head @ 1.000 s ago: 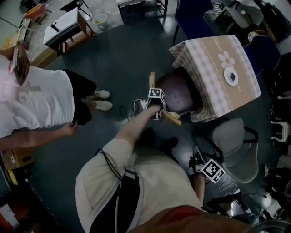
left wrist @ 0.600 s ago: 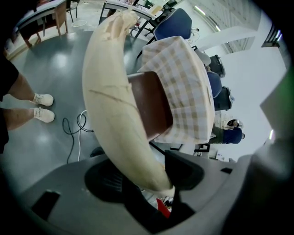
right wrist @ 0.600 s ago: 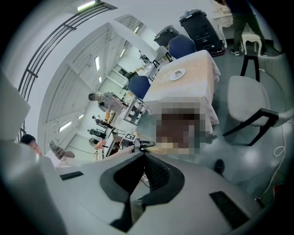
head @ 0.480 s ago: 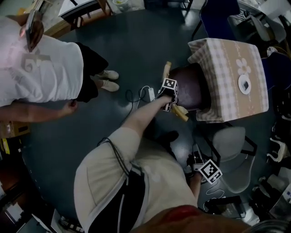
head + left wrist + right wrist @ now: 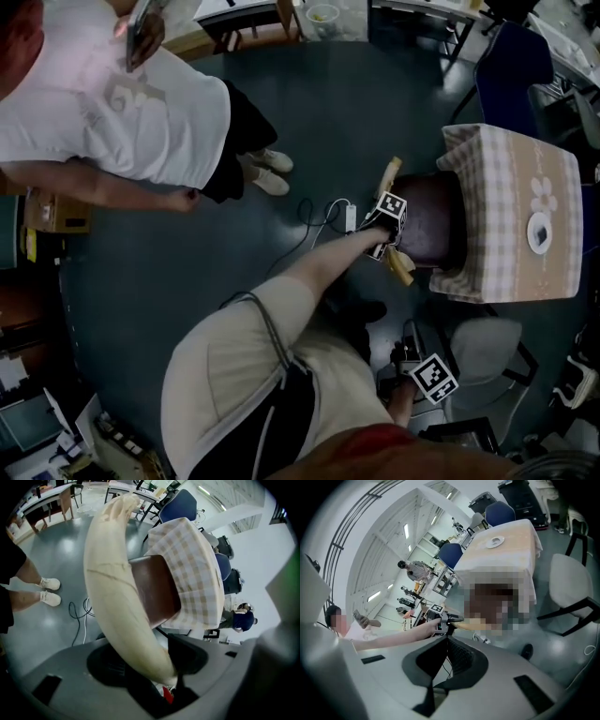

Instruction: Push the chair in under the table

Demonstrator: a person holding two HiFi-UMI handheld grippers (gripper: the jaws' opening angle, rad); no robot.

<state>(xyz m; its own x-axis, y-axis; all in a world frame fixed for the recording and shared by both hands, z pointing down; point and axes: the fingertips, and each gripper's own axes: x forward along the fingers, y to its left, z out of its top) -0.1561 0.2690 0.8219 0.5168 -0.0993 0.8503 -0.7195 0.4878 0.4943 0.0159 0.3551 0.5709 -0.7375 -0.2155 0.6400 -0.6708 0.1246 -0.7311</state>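
Observation:
The chair has a dark brown seat [image 5: 427, 220] and a pale curved wooden backrest [image 5: 401, 267]. Its seat sits partly under the table [image 5: 511, 225], which wears a checked cloth. My left gripper [image 5: 392, 234] is at the end of an outstretched arm, its jaws spread wide and closed on the backrest. In the left gripper view the pale backrest [image 5: 122, 597] runs between the jaws of the left gripper [image 5: 150, 653], with the seat [image 5: 154, 592] and the table [image 5: 197, 569] beyond. My right gripper [image 5: 412, 361] hangs low by the person's side, shut and empty; the right gripper [image 5: 447, 641] shows its jaws together.
A person in a white shirt [image 5: 122, 103] stands at the upper left, shoes [image 5: 267, 169] towards the chair. A power strip with cable [image 5: 342, 216] lies on the floor by the chair. A grey chair [image 5: 478, 352] stands at lower right, a blue chair [image 5: 511, 66] behind the table. A small plate [image 5: 542, 232] rests on the cloth.
The head view has swung, so table, chair and bystander sit farther right in the picture. My left gripper keeps its hold on the backrest. My right gripper has sunk a little.

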